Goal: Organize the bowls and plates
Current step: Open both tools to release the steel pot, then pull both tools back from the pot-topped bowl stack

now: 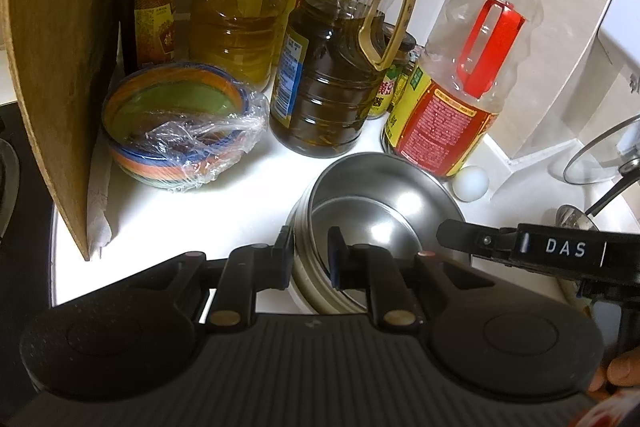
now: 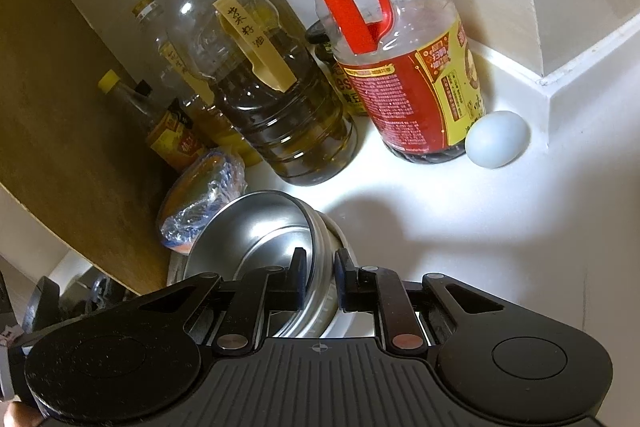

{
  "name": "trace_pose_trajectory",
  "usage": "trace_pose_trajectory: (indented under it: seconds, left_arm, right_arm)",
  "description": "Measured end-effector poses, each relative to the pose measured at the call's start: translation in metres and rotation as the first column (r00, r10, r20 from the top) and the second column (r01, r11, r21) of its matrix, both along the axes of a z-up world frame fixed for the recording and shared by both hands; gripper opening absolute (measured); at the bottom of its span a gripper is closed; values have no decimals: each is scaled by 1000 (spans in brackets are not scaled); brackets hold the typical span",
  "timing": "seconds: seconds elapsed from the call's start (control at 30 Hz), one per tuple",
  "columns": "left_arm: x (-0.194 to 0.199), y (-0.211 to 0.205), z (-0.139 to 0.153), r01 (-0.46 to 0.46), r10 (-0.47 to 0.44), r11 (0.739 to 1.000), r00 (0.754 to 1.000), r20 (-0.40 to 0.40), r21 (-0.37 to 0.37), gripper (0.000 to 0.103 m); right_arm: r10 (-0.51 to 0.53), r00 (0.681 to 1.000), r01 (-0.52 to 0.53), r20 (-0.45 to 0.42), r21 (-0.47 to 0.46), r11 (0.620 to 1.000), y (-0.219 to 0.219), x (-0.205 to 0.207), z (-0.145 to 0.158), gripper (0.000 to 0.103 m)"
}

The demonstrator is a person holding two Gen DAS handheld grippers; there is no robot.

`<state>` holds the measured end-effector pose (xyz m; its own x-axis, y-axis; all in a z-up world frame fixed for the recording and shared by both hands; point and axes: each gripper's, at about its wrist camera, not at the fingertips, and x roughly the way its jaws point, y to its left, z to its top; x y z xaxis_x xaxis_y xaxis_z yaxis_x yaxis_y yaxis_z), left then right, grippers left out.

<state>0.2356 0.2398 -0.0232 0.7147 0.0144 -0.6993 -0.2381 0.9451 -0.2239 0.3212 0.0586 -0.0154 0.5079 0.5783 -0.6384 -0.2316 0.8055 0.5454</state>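
Left claw (image 1: pixel 310 247) and right claw (image 2: pixel 320 277) each clamped on steel bowl (image 1: pixel 384 195) rim. Behind bowl: oil bottles (image 1: pixel 332 83), egg (image 1: pixel 471 183); wrapped bowls (image 1: pixel 180 131) to its left, all on surface (image 1: pixel 224 203).

- Worktop (image 1: pixel 240 203) blown out white under strong overhead light.
- Glare streaks inside the steel bowl (image 1: pixel 384 195).
- Soft shadow beside the egg (image 2: pixel 497 139).
- Fisheye bends edges; corners fall dark.
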Motion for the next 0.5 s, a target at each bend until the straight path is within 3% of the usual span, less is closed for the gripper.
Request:
trace_pose_trajectory:
  seconds: [0.1,0.17,0.23,0.5]
  left_arm:
    - [-5,-2,6,-11,11,1000,1000,20,19,15]
    - [-10,-3,12,-17,16,1000,999,32,22,15]
    - [-16,-4,17,-23,22,1000,999,42,18,16]
    - [-55,-20,28,-42,40,997,999,34,59,26]
  right_arm:
    - [9,1000,-9,1,11,1000,-2,0,2,21]
    - [2,1000,-2,21,8,1000,-4,-4,5,43]
    - [-3,999,3,47,5,1000,-8,-10,10,53]
    - [23,996,-25,81,17,1000,-25,-46,25,64]
